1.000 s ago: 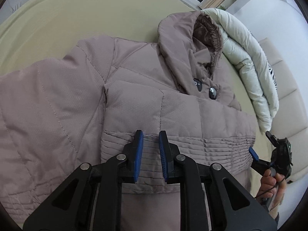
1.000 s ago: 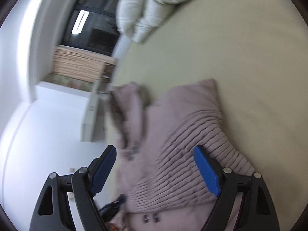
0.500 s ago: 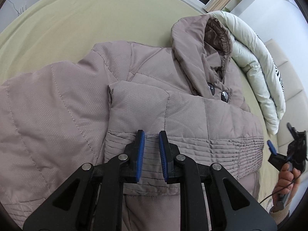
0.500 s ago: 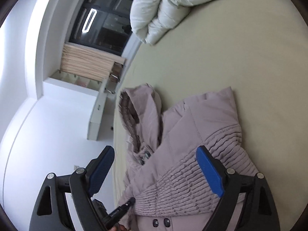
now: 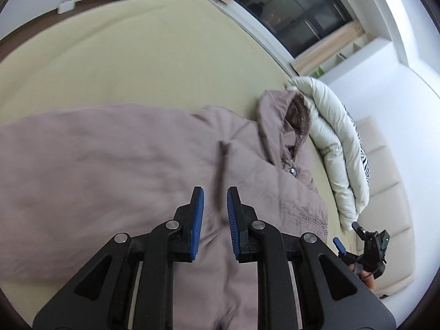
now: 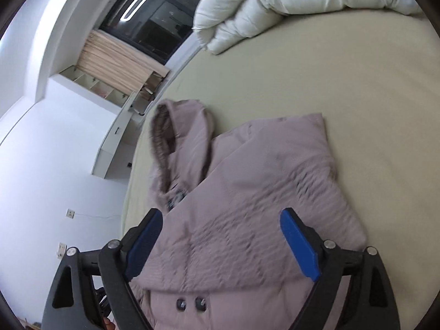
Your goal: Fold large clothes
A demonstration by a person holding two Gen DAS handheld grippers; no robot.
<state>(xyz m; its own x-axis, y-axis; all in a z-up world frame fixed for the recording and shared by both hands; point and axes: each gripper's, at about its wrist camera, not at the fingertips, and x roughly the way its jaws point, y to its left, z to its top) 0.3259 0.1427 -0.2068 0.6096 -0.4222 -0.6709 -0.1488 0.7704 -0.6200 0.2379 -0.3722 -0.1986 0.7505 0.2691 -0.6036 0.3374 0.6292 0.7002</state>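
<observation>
A mauve hooded puffer jacket (image 5: 137, 170) lies flat on the beige bed (image 5: 137, 63), hood (image 5: 277, 121) toward the white duvet. It also shows in the right wrist view (image 6: 247, 192), sleeve folded across the front. My left gripper (image 5: 215, 206) hovers above the jacket's middle, jaws nearly closed with a narrow gap, holding nothing. My right gripper (image 6: 220, 231) is wide open above the jacket's lower front, empty. It also shows at the bed's right edge in the left wrist view (image 5: 357, 244).
A rolled white duvet (image 5: 335, 148) lies along the bed's far right side, also in the right wrist view (image 6: 288, 2). A cream upholstered headboard (image 5: 385, 181) stands behind it. A dark window (image 6: 154, 19) and wooden shelving are beyond the bed.
Both grippers have lifted and tilted up away from the jacket, so more of the bed and room shows. The jacket lies where it was.
</observation>
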